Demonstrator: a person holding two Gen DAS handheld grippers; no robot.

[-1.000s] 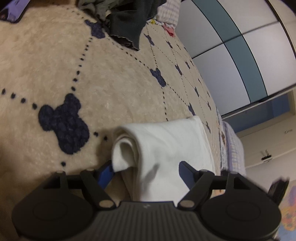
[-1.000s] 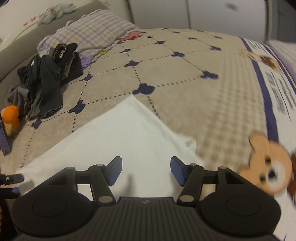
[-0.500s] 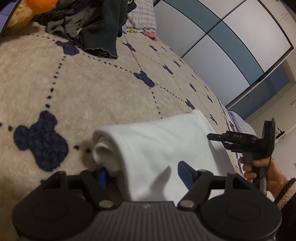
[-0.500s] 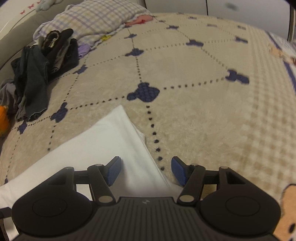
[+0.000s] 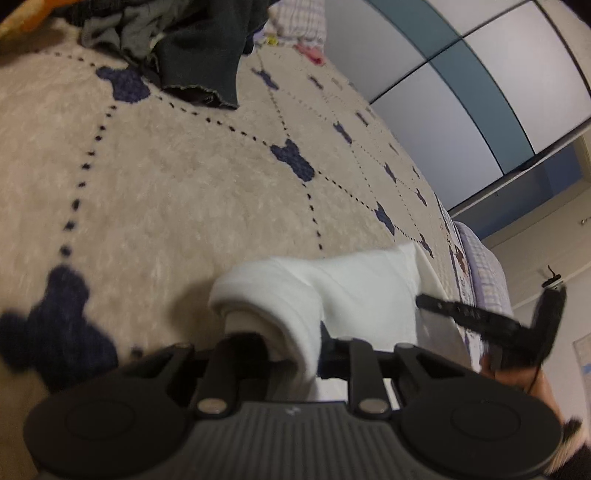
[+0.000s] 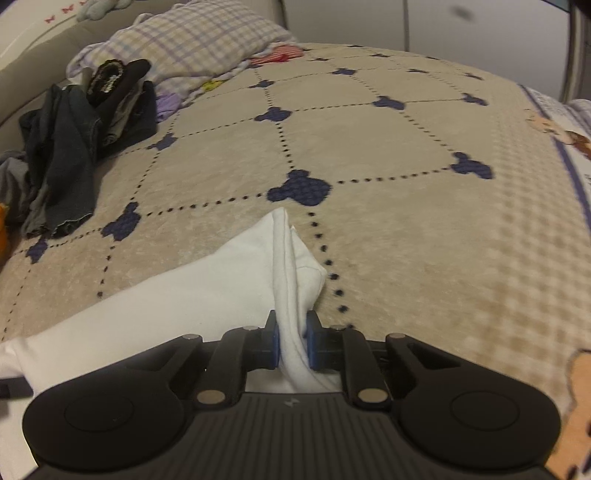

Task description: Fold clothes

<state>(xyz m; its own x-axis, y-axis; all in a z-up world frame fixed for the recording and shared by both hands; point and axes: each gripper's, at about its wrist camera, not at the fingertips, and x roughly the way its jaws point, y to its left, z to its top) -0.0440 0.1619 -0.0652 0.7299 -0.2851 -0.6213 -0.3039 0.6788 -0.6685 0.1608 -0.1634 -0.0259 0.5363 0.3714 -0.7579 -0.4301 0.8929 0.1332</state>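
Observation:
A white garment lies folded on the beige blanket. In the left wrist view its rolled near edge bunches up between the fingers of my left gripper, whose jaws are closing and pinch the fold. In the right wrist view my right gripper is closing too, and its blue pads squeeze a raised corner of the white garment. The right gripper also shows in the left view, held by a hand at the cloth's far end.
A pile of dark clothes lies at the back left beside a checked pillow. The beige blanket with navy mouse-head marks stretches ahead. Wardrobe doors stand past the bed. An orange toy sits by the pile.
Both pairs of jaws went from wide apart to pinched on the white cloth. The cloth's corner and rolled edge now stand bunched up between the pads.

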